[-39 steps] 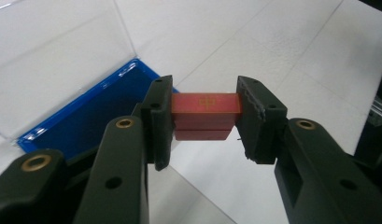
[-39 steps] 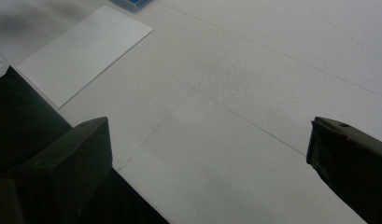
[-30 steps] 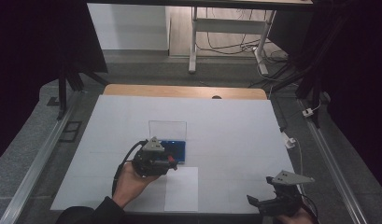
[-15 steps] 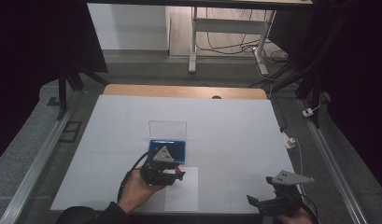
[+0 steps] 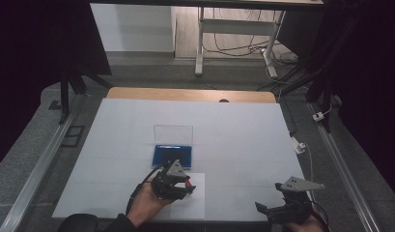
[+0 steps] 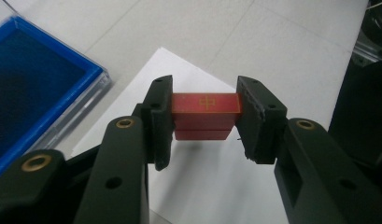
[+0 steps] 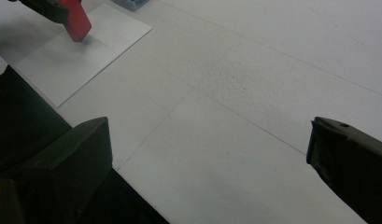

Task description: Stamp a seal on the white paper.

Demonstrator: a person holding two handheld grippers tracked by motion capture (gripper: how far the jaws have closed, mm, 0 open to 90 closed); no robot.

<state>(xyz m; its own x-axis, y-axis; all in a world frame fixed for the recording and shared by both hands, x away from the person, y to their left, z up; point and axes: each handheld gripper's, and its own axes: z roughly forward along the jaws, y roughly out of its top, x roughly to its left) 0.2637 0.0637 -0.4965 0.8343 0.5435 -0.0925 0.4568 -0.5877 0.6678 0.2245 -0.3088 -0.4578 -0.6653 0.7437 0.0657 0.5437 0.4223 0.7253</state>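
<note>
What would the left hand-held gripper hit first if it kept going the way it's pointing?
Probably the white paper sheet. The left hand-held gripper grips a red block and points down at that sheet, beside the blue case; how far above it is unclear.

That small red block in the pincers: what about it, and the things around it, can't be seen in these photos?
- Small red block: its underside is turned away in the left gripper view; whether it touches the white paper sheet cannot be told.
- Its gold mark is too small to read.
- Blue tray: cut off by the left edge there.
- Left gripper: it covers most of the block in the high view.
</note>
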